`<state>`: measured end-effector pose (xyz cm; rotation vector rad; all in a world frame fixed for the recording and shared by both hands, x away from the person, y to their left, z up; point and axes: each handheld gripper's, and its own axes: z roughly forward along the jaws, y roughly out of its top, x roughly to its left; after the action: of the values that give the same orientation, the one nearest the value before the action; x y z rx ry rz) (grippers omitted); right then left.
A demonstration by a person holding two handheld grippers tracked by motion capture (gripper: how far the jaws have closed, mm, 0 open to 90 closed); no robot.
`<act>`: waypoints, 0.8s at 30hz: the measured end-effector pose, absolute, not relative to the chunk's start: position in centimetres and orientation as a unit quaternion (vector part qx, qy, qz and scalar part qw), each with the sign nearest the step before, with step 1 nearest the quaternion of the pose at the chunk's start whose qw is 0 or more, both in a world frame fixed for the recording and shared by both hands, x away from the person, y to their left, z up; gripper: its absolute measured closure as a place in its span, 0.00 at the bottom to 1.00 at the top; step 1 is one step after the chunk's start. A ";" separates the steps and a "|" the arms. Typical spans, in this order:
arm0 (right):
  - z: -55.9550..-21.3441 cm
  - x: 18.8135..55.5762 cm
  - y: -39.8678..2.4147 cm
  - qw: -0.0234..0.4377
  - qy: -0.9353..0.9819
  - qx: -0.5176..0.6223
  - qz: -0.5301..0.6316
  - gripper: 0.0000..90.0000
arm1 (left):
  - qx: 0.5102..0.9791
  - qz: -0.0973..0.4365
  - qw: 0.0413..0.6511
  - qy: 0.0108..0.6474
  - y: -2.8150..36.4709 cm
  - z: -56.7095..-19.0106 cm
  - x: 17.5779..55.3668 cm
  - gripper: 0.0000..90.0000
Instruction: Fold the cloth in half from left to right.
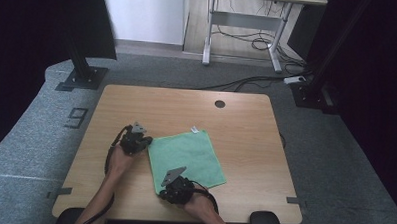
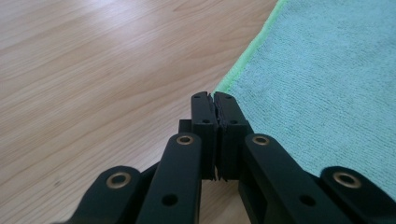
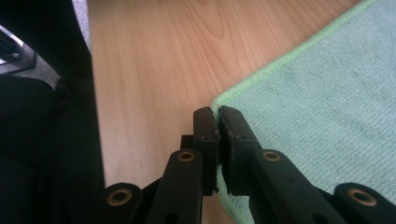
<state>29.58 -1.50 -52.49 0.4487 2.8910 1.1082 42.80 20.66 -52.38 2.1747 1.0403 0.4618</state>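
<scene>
A lab or office: grey carpet point(image 1: 30, 136), height-adjustable desk point(image 1: 249, 23), floor cables point(image 1: 254, 44), black rig stands point(image 1: 80, 63).

A green cloth point(image 1: 187, 160) lies flat on the wooden surface point(image 1: 236, 128). The left hand-held gripper point(image 1: 135, 140) sits at its left corner. The right hand-held gripper point(image 1: 176, 184) sits at its near corner.

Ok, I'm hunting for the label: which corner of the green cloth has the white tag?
The far right corner of the cloth: the white tag sticks out from the far edge there.
</scene>
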 end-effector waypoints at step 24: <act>-49.9 29.6 -3.3 0.026 0.913 0.153 0.376 0.93 | 0.836 0.190 0.342 0.385 19.1 -49.6 43.7 0.96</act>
<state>29.59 -3.30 -49.88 0.4733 2.8230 1.1627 43.73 19.10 -49.55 2.1742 1.0018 0.4949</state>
